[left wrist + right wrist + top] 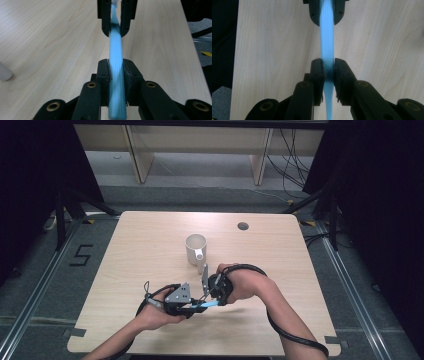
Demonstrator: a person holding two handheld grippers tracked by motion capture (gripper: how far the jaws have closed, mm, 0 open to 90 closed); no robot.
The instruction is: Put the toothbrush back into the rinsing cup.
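Blue toothbrush (204,306) lies level between both grippers; left gripper (115,72) and right gripper (327,70) each clamp it.

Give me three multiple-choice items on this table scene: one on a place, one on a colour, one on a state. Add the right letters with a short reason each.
1. Where does the white mug stand in the high view?
A. beyond the two grippers, toward the table's middle
B. at the near left corner
C. on the floor

2. What colour is the ridged strip between the grippers?
A. red
B. light blue
C. black

3. How is the strip held?
A. it lies loose on the table
B. one gripper alone holds it
C. both grippers are shut on it, one at each end

Answers: 1 A, the mug sits farther up the tabletop than the hands. 2 B, both gripper views show it light blue. 3 C, the left gripper and the right gripper each clamp it, with the other's jaws gripping farther along.
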